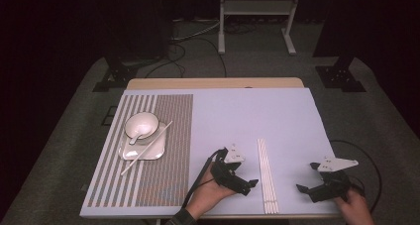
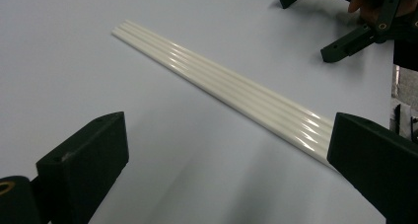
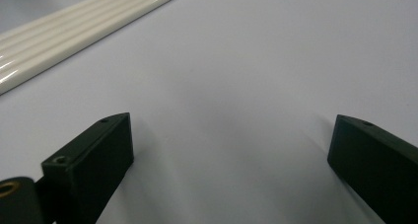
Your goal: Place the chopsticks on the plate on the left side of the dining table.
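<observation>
A striped mat (image 1: 163,150) covers the table's (image 1: 247,116) left part; on it sits a square plate (image 1: 151,151), a white bowl (image 1: 142,123) resting on its far-left part; a spoon (image 1: 135,138) leans in the bowl; one chopstick (image 1: 146,148) lies slantwise across the plate; beyond the table, a white stand (image 1: 257,9) and cables (image 1: 190,49) on grey floor.

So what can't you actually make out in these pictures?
- Chopsticks: in the left gripper view the near ends pass behind a black jaw; in the right gripper view both ends are cut off by the picture's edges.
- Bowl: too small in the high view to tell what is inside.
- Striped mat: its weave is too fine to make out in the high view.
- Far background: too dark in the high view.
</observation>
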Available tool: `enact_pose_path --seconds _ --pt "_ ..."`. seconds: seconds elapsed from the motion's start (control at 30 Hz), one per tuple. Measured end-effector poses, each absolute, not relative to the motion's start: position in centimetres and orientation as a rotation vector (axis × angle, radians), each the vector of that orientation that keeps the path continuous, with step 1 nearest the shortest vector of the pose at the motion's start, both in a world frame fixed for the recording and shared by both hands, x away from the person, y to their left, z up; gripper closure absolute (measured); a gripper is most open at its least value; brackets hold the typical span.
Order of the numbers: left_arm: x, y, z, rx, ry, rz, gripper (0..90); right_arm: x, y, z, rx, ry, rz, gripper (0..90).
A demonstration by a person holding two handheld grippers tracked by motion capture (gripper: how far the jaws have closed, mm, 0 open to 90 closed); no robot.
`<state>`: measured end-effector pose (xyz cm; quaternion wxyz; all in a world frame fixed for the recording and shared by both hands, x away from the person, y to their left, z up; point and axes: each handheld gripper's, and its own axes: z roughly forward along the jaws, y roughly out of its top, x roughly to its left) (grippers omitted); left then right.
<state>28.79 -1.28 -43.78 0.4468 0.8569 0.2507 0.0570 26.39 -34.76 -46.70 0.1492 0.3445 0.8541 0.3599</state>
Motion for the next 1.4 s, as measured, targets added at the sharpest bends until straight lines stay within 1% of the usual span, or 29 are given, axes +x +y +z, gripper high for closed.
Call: enact_pose_path --seconds 0.27,0.43,1.4 --pt "28.3 -3.4 -45.0 2.161 0.602 0.146 0.9 26.4 -34.8 -46.7 0.989 2.455 1.035 2.2" --pt "28.1 -4.1 -45.7 2.181 0.598 0.145 0.9 26.4 -34.8 -46.7 0.989 2.455 1.034 2.2" --pt "27.5 -5.5 -46.5 2.251 0.587 0.193 0.9 26.4 -34.8 -46.7 0.989 2.455 1.034 2.2"
